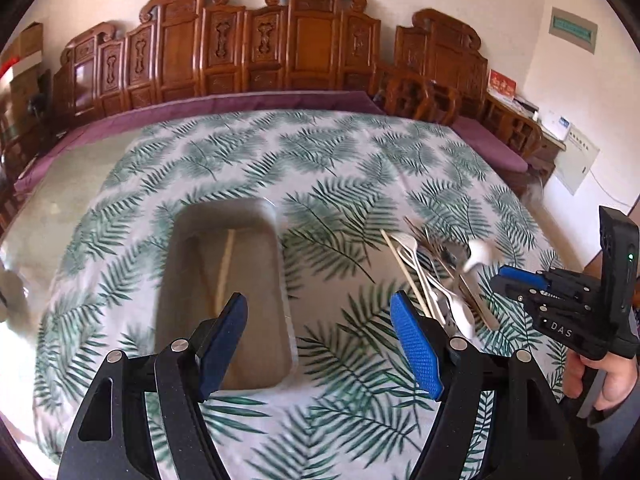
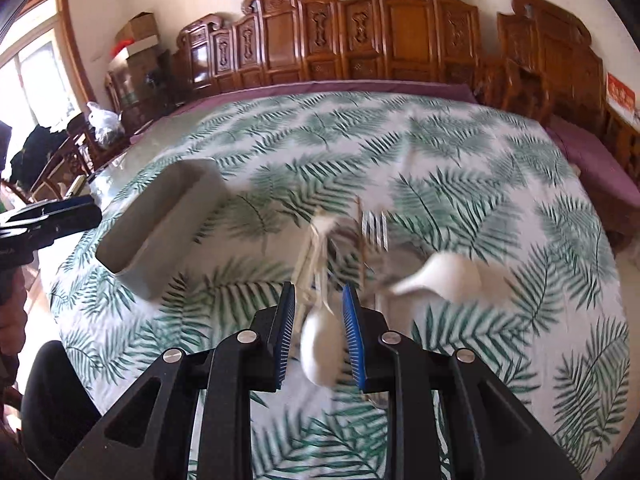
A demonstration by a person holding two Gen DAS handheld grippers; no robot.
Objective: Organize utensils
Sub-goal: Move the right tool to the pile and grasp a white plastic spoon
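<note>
A grey rectangular bin sits on the leaf-print cloth with a wooden chopstick inside; it also shows in the right wrist view. My left gripper is open and empty just in front of the bin. A pile of utensils lies to its right: white spoons, chopsticks, metal pieces. In the right wrist view my right gripper is open above the pile, its fingers either side of a white spoon. A fork and a white ladle-spoon lie beyond.
The table wears a leaf-print cloth over a purple one. Carved wooden chairs line the far side. My right gripper shows at the right edge of the left wrist view. Boxes and bags stand far left.
</note>
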